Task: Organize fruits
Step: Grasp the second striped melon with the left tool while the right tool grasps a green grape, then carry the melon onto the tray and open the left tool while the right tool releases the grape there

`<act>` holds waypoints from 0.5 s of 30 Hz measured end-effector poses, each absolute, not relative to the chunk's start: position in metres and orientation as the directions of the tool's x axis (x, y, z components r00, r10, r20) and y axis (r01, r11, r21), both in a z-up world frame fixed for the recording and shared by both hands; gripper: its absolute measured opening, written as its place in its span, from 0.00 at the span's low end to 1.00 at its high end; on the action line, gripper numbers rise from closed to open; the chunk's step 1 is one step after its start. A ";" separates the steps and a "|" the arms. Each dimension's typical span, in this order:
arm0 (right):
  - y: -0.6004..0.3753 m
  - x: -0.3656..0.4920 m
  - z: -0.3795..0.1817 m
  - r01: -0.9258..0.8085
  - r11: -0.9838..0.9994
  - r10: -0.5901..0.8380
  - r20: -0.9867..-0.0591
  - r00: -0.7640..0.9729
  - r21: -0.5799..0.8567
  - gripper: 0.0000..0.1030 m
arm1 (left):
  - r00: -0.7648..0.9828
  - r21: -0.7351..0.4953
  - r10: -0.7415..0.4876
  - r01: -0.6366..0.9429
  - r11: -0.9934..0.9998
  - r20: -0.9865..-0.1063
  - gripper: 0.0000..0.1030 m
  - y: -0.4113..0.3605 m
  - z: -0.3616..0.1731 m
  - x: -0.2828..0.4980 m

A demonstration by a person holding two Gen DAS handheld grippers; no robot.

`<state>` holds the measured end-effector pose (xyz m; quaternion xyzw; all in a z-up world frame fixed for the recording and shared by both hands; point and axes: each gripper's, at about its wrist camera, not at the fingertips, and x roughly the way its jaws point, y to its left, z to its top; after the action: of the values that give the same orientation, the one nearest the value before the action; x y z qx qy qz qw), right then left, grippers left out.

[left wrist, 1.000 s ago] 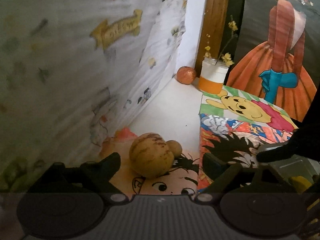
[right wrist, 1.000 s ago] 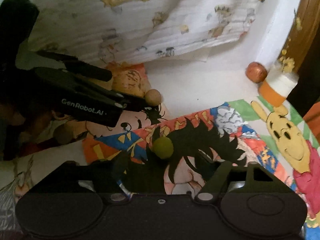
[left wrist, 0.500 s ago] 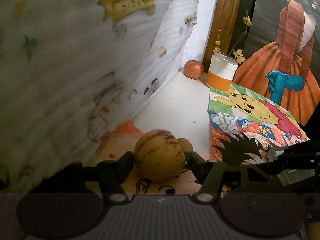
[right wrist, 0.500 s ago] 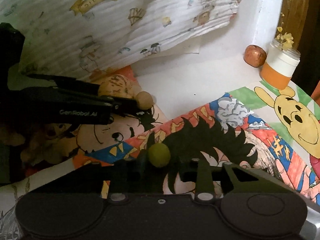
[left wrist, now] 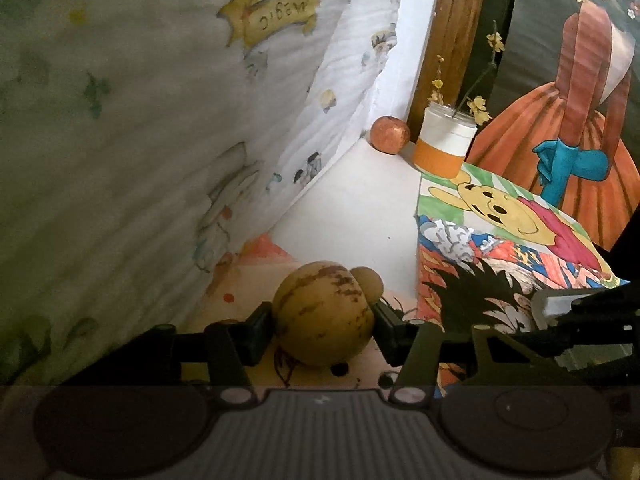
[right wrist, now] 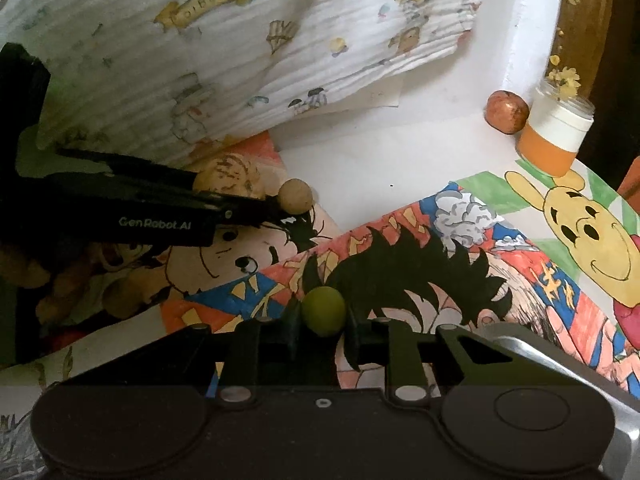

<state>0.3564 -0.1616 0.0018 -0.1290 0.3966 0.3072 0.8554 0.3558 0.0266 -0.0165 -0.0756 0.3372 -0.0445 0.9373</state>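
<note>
My left gripper (left wrist: pixel 323 322) is shut on a large yellow-brown fruit with dark streaks (left wrist: pixel 323 314); it also shows in the right wrist view (right wrist: pixel 229 178). A small tan round fruit (left wrist: pixel 369 283) sits just behind it, touching it, and shows in the right wrist view (right wrist: pixel 295 196). My right gripper (right wrist: pixel 322 322) is shut on a small green round fruit (right wrist: pixel 323 310) over the cartoon drawings. A reddish apple-like fruit (left wrist: pixel 389 135) lies at the far corner by the wall, and shows in the right wrist view (right wrist: pixel 507 112).
A white and orange jar with yellow flowers (left wrist: pixel 445 146) stands next to the red fruit. A printed white cloth (left wrist: pixel 160 120) hangs on the left. Colourful cartoon drawings (right wrist: pixel 460 248) cover the surface. A painting of an orange dress (left wrist: pixel 568 120) leans at the back right.
My left gripper moved forward and closed on the large yellow-brown fruit. My right gripper closed on the small green fruit.
</note>
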 end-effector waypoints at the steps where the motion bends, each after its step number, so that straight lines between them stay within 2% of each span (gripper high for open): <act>1: -0.163 0.354 0.004 -0.626 0.780 0.424 -0.756 0.499 0.024 0.25 | 0.767 -0.171 -0.137 0.036 0.985 -0.627 0.56 0.026 -0.015 0.354; 15: -0.215 0.315 0.041 -0.553 0.833 0.412 -0.699 0.584 0.029 0.25 | 0.788 -0.167 -0.154 0.066 0.984 -0.597 0.56 -0.003 0.022 0.315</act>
<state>0.3152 -0.2152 0.0414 -0.0963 0.3656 0.2724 0.8848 0.3153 -0.0033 0.0217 -0.0686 0.3207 -0.0582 0.9429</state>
